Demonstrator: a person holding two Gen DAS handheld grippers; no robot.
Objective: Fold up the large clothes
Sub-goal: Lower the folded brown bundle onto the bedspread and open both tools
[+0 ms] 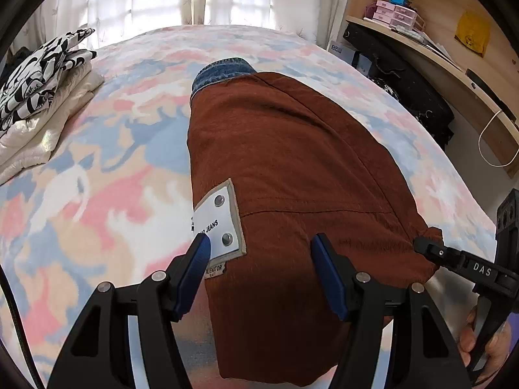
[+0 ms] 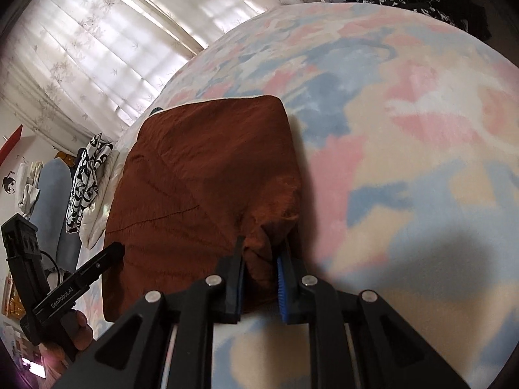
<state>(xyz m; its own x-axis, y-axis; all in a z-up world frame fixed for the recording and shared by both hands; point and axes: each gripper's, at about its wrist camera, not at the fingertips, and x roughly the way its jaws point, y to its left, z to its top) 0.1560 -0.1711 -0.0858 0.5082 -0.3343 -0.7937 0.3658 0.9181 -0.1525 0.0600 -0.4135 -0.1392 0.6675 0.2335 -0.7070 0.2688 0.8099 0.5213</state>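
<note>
Jeans (image 2: 194,175) corner btwn right tongs (image 2: 261,272)

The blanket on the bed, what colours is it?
The blanket has pink, light blue, cream and white patches. The right wrist view shows it best.

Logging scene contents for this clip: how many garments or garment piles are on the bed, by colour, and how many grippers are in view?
Rust-brown folded garment: 1
Black-and-white patterned clothing: 1
Cream-white folded clothing: 1
Grippers, left gripper and right gripper: 2
Total: 5
</note>
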